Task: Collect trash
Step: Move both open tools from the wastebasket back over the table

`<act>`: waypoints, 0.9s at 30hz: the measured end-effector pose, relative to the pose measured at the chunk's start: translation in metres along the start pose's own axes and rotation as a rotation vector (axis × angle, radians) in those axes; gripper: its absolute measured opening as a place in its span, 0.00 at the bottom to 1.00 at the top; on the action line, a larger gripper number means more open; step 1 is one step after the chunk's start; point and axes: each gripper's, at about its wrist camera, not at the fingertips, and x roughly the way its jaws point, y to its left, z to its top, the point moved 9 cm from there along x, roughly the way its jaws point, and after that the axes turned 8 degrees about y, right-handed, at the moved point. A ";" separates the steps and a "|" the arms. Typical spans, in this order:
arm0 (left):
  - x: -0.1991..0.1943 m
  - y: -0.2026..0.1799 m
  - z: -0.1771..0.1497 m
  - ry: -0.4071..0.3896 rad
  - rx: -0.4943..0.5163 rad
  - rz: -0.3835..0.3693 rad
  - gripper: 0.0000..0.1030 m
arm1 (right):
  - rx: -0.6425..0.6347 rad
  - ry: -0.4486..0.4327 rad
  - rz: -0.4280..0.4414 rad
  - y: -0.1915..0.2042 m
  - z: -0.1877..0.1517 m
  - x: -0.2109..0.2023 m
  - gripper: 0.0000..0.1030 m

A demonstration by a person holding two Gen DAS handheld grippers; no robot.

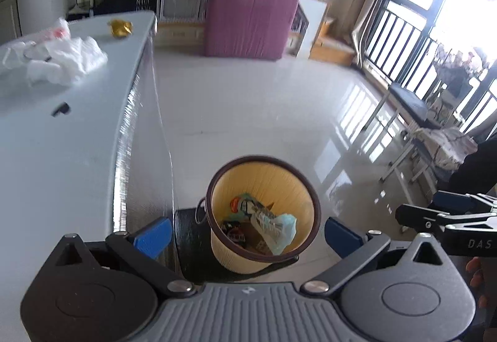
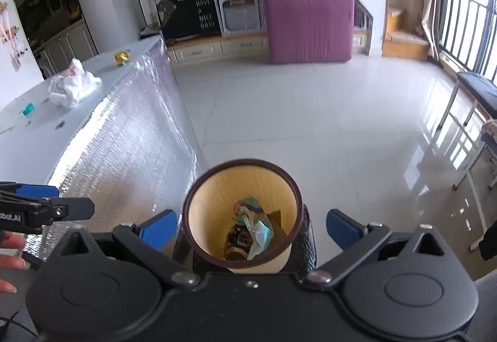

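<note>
Trash [image 1: 257, 217] is seen in the bin [image 1: 310, 186] beneath both spread, empty grippers [image 1: 247, 236] [image 2: 251, 231]; white plastic bag [image 1: 68, 59] ahead-left on the counter [image 1: 62, 155] is judged next.

Left wrist view: we look from the left hand-held gripper [image 1: 248, 236], tilted down over the waste bin [image 1: 264, 186] close below, the desk [image 1: 62, 155] at our left.
Right wrist view: we look from the right hand-held gripper [image 2: 251, 228], tilted down on the same waste bin [image 2: 242, 183], near.
Shared: we see the bin, desk [image 2: 40, 140], floor [image 2: 310, 124], pink mattress [image 1: 251, 15] [image 2: 307, 19]; each view catches the other gripper at its edge.
</note>
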 end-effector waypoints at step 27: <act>-0.147 0.168 0.005 -0.418 -0.135 0.220 1.00 | -0.142 -0.354 0.165 0.165 0.056 -0.034 1.00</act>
